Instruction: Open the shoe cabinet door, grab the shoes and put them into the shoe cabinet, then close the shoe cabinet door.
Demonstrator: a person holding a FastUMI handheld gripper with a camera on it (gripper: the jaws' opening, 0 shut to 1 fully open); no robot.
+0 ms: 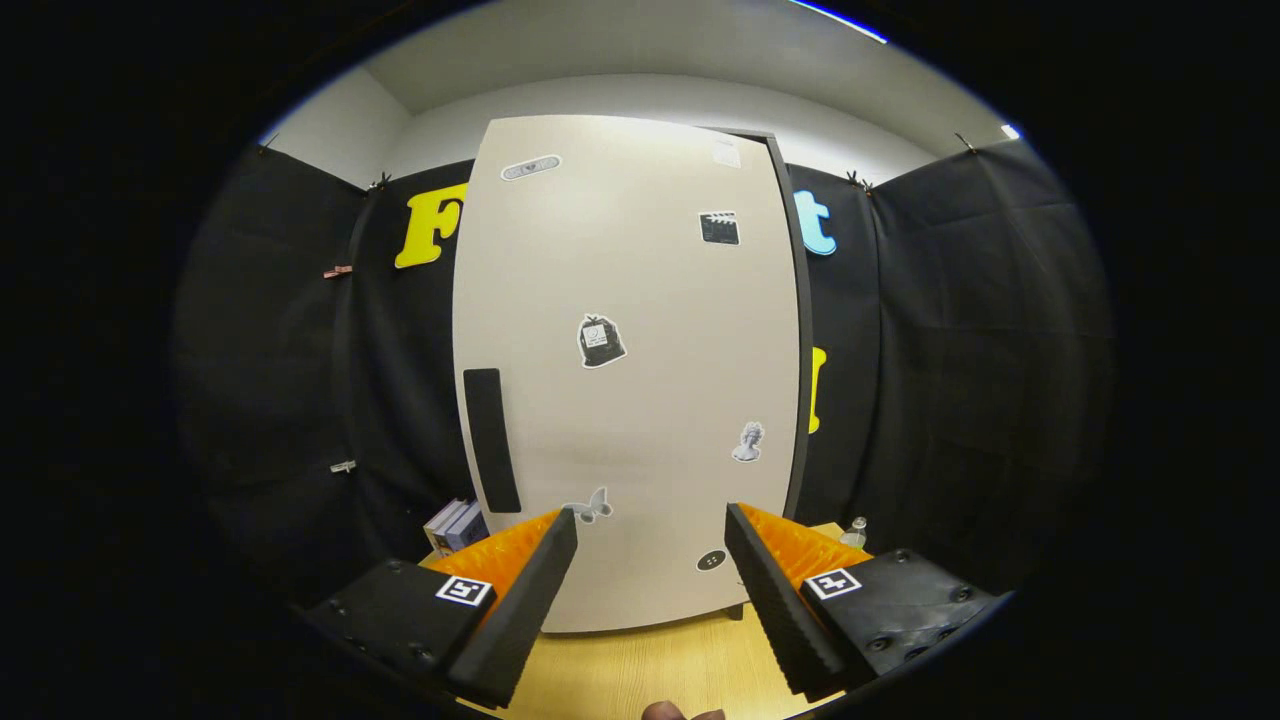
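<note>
Facing shut cabinet door [625, 370], hand-held gripper [650, 530] spread, empty.

Shoe cabinet [640, 300] door [620, 420] closed, stickers on it, dark handle [491, 440] at its left edge. Gripper [650, 530] jaws spread wide, empty, just ahead of door. Books [455, 525] left on wooden surface [650, 670].

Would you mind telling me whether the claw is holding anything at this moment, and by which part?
Nothing is held. The claw is open, its fingers apart, facing the closed shoe cabinet door.
</note>
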